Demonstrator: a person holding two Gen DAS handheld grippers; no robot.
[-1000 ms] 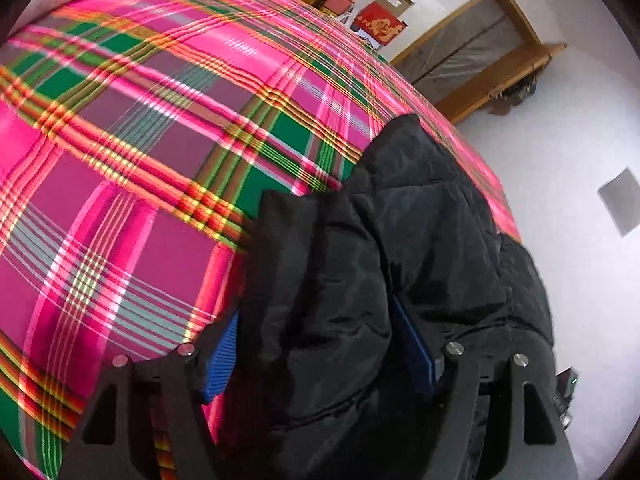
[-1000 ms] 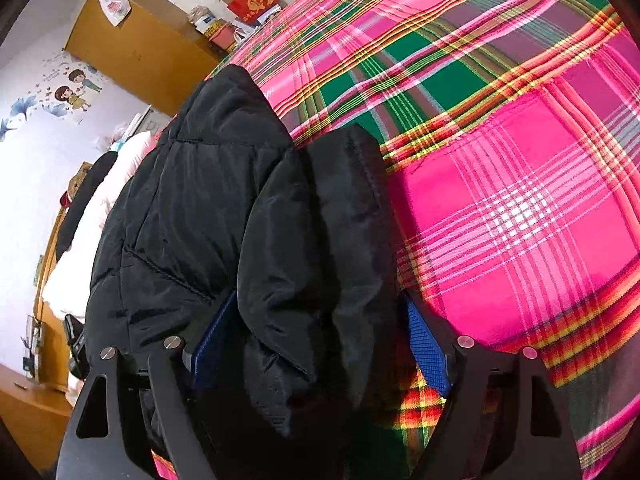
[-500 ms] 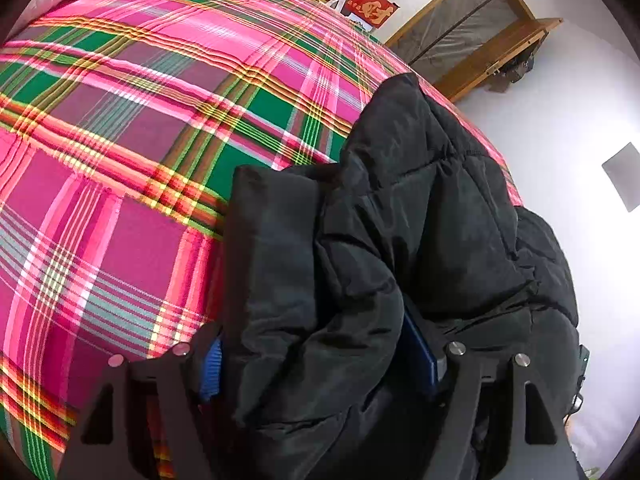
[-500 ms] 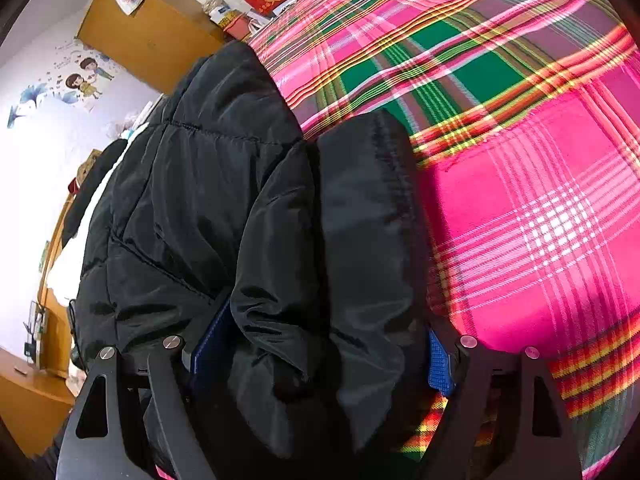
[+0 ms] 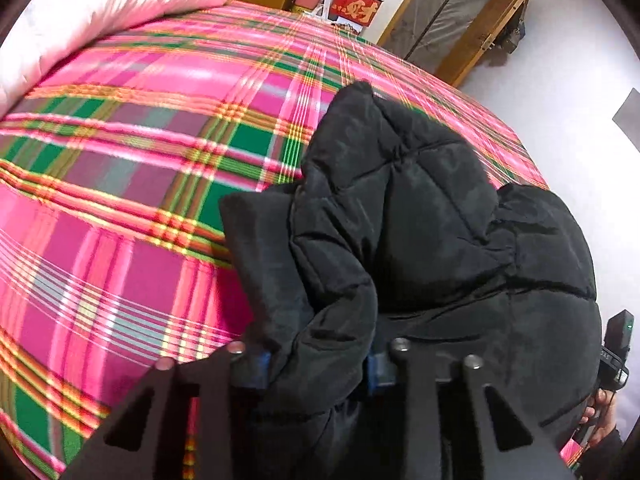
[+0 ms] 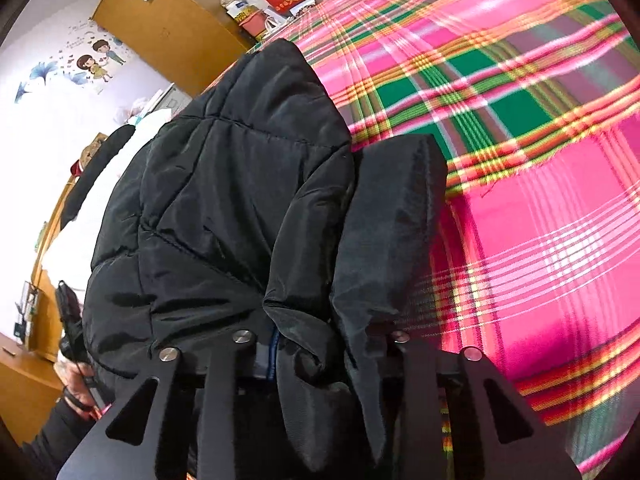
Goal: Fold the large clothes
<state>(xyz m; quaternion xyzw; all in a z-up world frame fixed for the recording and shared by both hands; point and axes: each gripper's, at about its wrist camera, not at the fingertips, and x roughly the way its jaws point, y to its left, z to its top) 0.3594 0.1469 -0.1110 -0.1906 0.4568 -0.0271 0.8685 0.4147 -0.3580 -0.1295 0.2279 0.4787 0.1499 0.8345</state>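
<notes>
A black quilted puffer jacket (image 5: 420,216) lies bunched on a bed with a pink, green and orange plaid cover (image 5: 140,168). My left gripper (image 5: 316,360) is shut on a thick fold of the jacket's edge; the fabric hides its blue pads. The jacket (image 6: 240,184) fills the left half of the right wrist view, on the same plaid cover (image 6: 540,200). My right gripper (image 6: 320,348) is shut on another bunched fold at the jacket's edge, with a flat black flap (image 6: 392,216) hanging beside it.
A white pillow (image 5: 100,12) lies at the far left of the bed. Beyond the bed stand a wooden cabinet (image 6: 160,28), red boxes (image 5: 356,4) and a wooden door frame (image 5: 460,16). A person's hand (image 5: 600,412) shows at the right edge.
Both grippers have closed tighter on the jacket folds and drawn back and up. More of the bed, the pillow and the room behind has come into view.
</notes>
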